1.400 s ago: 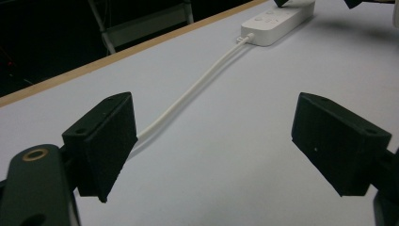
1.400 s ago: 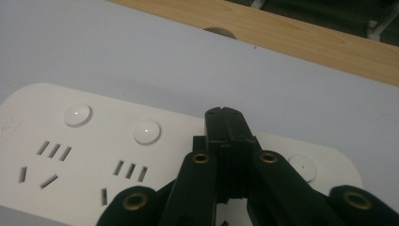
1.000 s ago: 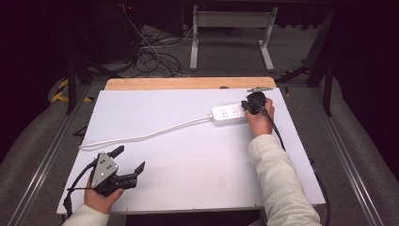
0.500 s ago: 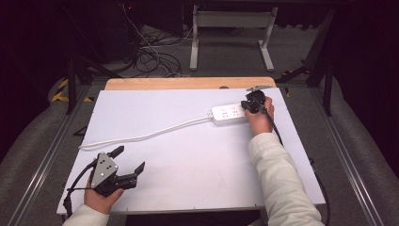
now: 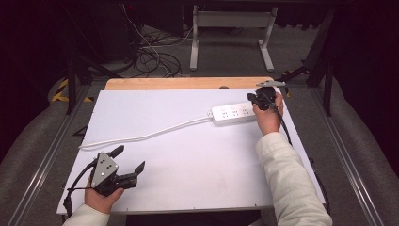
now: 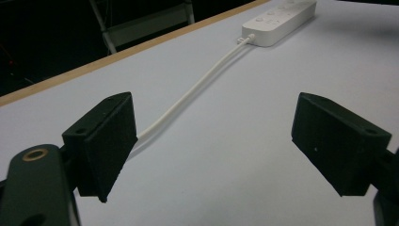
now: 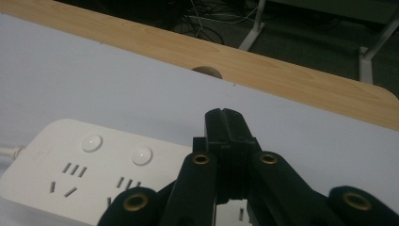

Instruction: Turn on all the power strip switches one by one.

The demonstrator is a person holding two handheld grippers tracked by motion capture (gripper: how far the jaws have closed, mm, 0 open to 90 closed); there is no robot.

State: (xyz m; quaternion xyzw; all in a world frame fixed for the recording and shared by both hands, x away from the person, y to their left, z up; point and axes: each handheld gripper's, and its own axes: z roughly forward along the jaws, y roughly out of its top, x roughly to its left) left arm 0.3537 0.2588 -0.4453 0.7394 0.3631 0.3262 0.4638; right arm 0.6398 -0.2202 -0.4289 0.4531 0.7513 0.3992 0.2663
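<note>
Pressing down with my right gripper (image 7: 225, 123), jaws clenched together over the power strip (image 5: 234, 113) at the table's (image 5: 188, 160) far right, I'd aim squarely at a switch button (image 7: 141, 156). My left gripper (image 5: 126, 165) rests released near me.

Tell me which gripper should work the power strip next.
Right. The right gripper, jaws shut, sits at the power strip at its end. The left gripper rests open at the near table edge, far from it.
</note>
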